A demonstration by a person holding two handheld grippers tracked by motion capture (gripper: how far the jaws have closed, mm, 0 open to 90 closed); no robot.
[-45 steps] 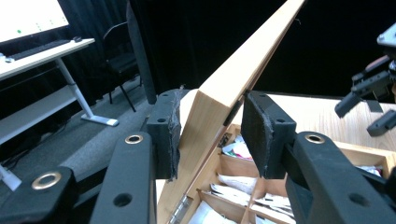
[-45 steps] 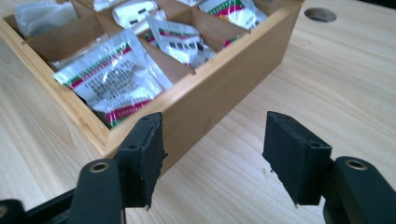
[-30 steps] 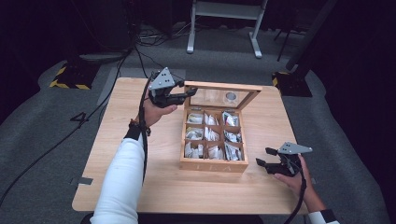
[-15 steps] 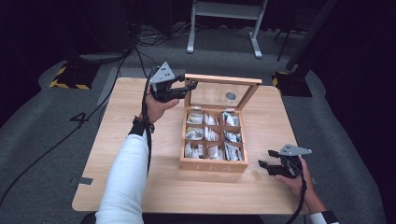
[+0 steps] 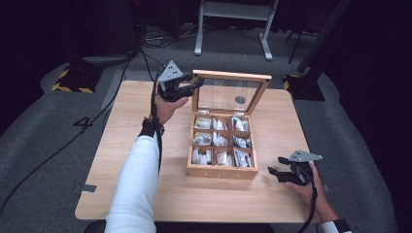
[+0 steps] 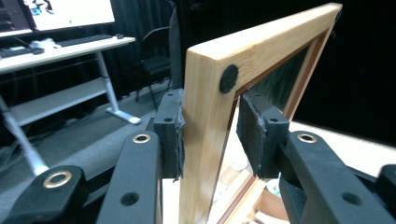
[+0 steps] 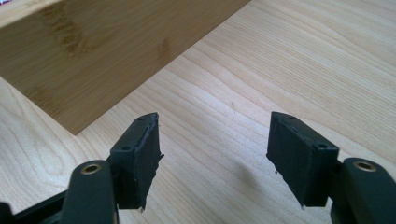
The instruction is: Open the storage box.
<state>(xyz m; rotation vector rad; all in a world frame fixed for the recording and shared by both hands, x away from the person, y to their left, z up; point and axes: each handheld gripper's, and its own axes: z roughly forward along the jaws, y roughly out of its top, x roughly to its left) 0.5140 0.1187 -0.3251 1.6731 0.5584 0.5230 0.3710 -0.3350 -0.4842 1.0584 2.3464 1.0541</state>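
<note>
The wooden tea box (image 5: 222, 171) sits at the centre of the high view on the worktop (image 5: 121, 145), its glass lid (image 5: 230, 92) raised upright. The left tool (image 5: 190, 87), left of the lid's upper corner, has just been closing and grasps the lid's wooden frame between its pads. The right tool (image 5: 273, 173), lower right, rests released beside the box, jaws apart over bare wood.
</note>
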